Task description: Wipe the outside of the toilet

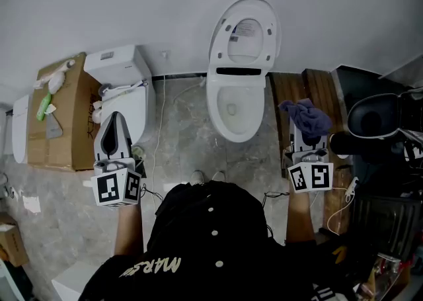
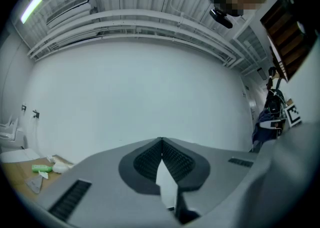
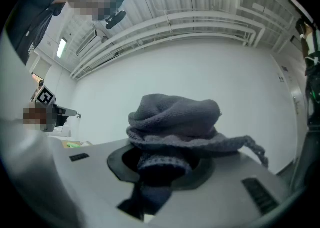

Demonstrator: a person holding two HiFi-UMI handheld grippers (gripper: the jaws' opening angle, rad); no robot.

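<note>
Grey marbled floor tiles (image 1: 185,134) run up to a plain white wall, seen from above over the shoulders of a person in a dark buttoned top (image 1: 211,227). At the far centre stands a white toilet (image 1: 215,104) with its lid (image 1: 246,28) raised against the wall and its bowl open. Neither tool touches it. To the far left sits a second white toilet (image 1: 125,88) with its seat down, and a flat cardboard box (image 1: 63,121) lies just beside it. The left hand-held gripper (image 2: 161,143) is held up in front of that second toilet, its jaws closed tip to tip with nothing between them. The right hand-held gripper (image 1: 305,139) is held near the toilet's right side, over some wooden boards (image 1: 310,88). Its jaws are clamped on a bunched greyish-purple cloth (image 3: 175,117), which mounds above them and trails a loose end to the right.
</note>
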